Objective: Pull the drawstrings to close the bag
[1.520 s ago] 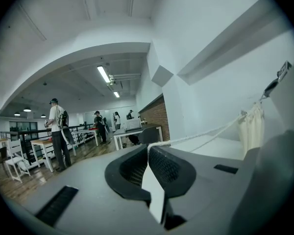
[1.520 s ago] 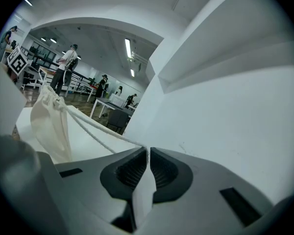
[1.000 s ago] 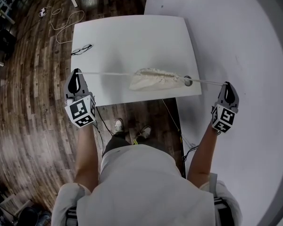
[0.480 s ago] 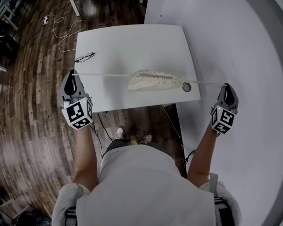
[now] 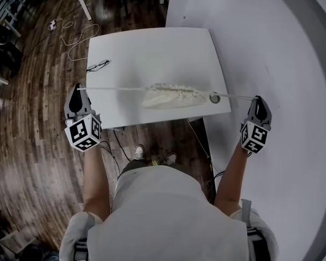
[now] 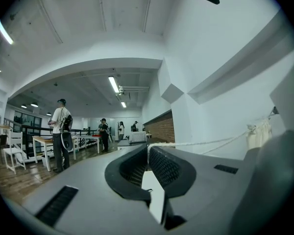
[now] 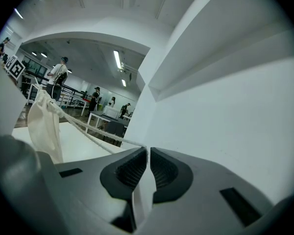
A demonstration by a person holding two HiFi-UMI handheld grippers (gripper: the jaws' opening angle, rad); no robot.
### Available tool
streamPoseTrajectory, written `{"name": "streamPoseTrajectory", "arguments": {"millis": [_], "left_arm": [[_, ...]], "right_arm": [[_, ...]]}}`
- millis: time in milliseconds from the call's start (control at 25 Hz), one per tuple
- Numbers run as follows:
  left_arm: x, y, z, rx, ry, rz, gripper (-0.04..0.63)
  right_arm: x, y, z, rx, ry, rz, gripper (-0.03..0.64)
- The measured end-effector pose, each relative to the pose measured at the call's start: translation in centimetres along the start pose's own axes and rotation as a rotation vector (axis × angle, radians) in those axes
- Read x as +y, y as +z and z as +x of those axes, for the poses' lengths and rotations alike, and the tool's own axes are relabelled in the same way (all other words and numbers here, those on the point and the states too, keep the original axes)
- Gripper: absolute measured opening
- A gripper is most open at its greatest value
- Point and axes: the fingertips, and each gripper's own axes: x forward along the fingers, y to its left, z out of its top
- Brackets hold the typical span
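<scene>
A cream cloth bag (image 5: 170, 97) hangs in the air over the front of the white table (image 5: 152, 48), its mouth gathered tight. A white drawstring (image 5: 117, 88) runs from it to the left, and my left gripper (image 5: 79, 89) is shut on its end beyond the table's left edge. Another drawstring (image 5: 234, 96) runs right to my right gripper (image 5: 258, 98), also shut on the cord. The left gripper view shows the cord (image 6: 196, 143) leaving the jaws toward the bag (image 6: 259, 132). The bag (image 7: 43, 124) and the taut cord (image 7: 95, 136) also show in the right gripper view.
A pair of glasses (image 5: 98, 66) lies at the table's left side. A round grommet hole (image 5: 214, 98) sits near the front right corner. A white wall (image 5: 271, 53) stands at the right. Wooden floor, a cable (image 5: 76, 34) and other tables lie to the left; several people stand far off.
My left gripper has moved further left and up with its drawstring, and the bag has shifted slightly left. The right gripper has stayed where it was.
</scene>
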Motion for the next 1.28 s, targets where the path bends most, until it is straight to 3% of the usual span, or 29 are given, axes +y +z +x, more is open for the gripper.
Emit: {"name": "streamPoseTrajectory", "arguments": {"millis": [280, 800, 1280], "left_arm": [[1.1, -0.5, -1.1, 0.007, 0.009, -0.054, 0.025], [2.0, 0.8, -2.4, -0.016, 0.034, -0.032, 0.025], [1.5, 1.3, -2.5, -0.019, 0.015, -0.074, 0.025]], "right_arm": [[-0.2, 0.4, -1.2, -0.026, -0.003, 0.023, 0.048], [-0.5, 0.3, -2.3, -0.044, 0.011, 0.045, 0.048], [-1.7, 0.2, -3.5, -0.049, 0.016, 0.084, 0.048]]}}
